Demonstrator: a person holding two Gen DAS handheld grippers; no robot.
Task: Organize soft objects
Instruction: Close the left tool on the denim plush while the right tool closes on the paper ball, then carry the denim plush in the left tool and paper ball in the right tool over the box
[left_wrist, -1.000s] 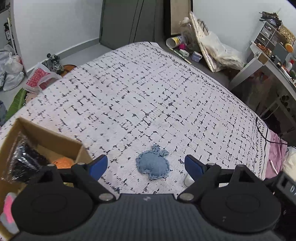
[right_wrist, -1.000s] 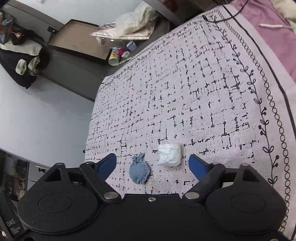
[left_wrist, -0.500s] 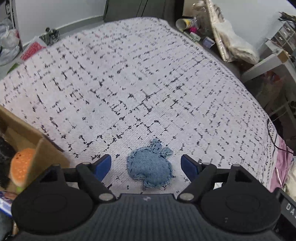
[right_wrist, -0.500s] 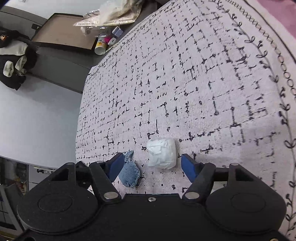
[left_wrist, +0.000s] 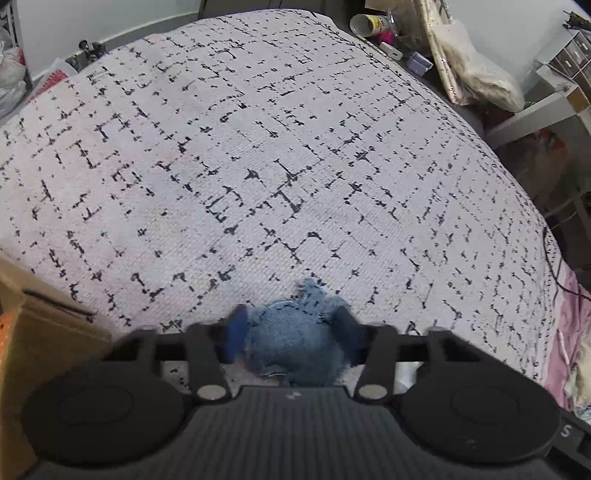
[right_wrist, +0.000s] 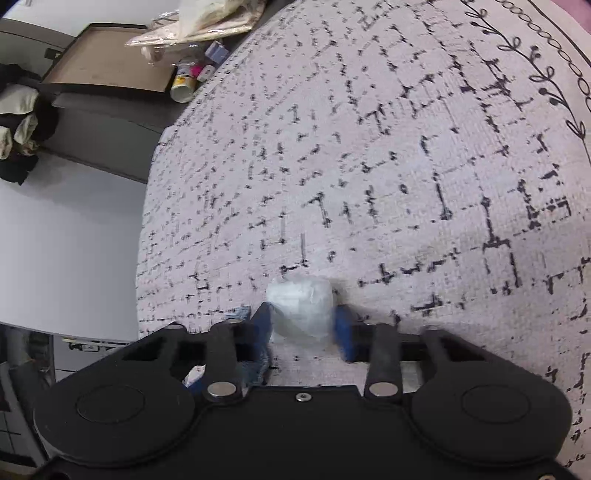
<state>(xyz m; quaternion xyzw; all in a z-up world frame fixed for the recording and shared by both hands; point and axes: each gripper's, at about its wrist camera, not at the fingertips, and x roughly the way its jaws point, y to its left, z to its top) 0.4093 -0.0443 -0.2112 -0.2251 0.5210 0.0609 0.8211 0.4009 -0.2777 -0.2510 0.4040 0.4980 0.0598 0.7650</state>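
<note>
Our left gripper (left_wrist: 291, 328) has its fingers pressed against a denim pouch (left_wrist: 295, 345) between them; our right gripper (right_wrist: 302, 321) fingers clasp a white bundle (right_wrist: 300, 308) on the bed (right_wrist: 406, 166).

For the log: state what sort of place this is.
Probably a lived-in bedroom. The work surface looks like a bed under a white woven spread with black dashes; a white desk with small drawers stands beside it, and dark clothes hang at the wall.
</note>
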